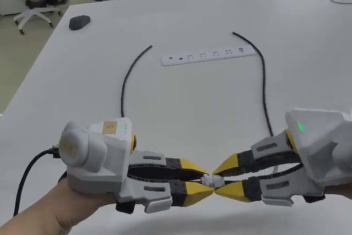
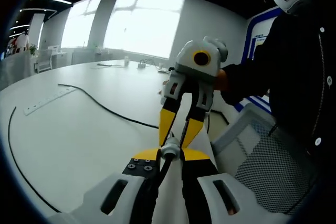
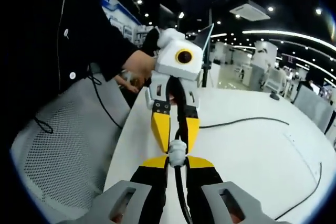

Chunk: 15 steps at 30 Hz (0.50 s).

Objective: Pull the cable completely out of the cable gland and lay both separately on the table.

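— White surface (image 1: 181, 97): what lay on it?
— A power strip (image 1: 209, 55) and a mouse (image 1: 79, 22), well apart.
— Where was the gland?
— The gland (image 1: 212, 180) sat at the near edge, between two sets of meeting tips. The left gripper (image 1: 202, 182) had its jaws narrowed onto it. The right gripper (image 1: 221, 182) had its jaws clamped on the cable (image 1: 263, 81) just beside it, and the cable trailed across the surface.

The left tongs (image 1: 202, 181) and the right tongs (image 1: 219, 183) are built white and black with yellow tips; a dark buttoned jacket (image 2: 299, 66) is worn
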Available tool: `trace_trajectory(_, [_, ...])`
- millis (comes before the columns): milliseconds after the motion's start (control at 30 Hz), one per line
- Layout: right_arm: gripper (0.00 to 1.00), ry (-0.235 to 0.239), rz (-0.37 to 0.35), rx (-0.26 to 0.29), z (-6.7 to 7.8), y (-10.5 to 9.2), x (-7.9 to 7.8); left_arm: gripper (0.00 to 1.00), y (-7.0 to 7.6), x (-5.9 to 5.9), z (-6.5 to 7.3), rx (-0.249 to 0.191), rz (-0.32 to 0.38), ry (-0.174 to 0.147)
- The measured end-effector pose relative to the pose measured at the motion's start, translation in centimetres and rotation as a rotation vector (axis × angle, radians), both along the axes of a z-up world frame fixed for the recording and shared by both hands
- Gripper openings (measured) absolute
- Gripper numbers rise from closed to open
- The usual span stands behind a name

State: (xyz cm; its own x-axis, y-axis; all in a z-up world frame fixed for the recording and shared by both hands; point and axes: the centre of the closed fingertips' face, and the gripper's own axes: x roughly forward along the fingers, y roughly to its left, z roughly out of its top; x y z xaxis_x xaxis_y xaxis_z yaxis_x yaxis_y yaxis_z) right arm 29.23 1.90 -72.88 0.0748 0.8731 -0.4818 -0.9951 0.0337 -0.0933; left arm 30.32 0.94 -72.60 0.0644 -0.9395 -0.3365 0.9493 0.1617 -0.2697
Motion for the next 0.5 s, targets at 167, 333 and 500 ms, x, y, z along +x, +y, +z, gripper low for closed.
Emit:
trace_trajectory(167, [0.13,0.118,-0.059,-0.022,-0.6,-0.6,0.4,0.15,0.2,-0.1,-0.1,0.007,0.002,-0.014])
trace_trajectory(333, [0.02,0.053,-0.036,-0.057,-1.0,-1.5,0.6,0.15,0.6,0.0,0.0,0.01,0.009,-0.02])
trace_trajectory(500, [0.0,0.03,-0.013,-0.086,-1.4,-1.4,0.3,0.15,0.6,-0.2,0.0,0.013,0.012,-0.009])
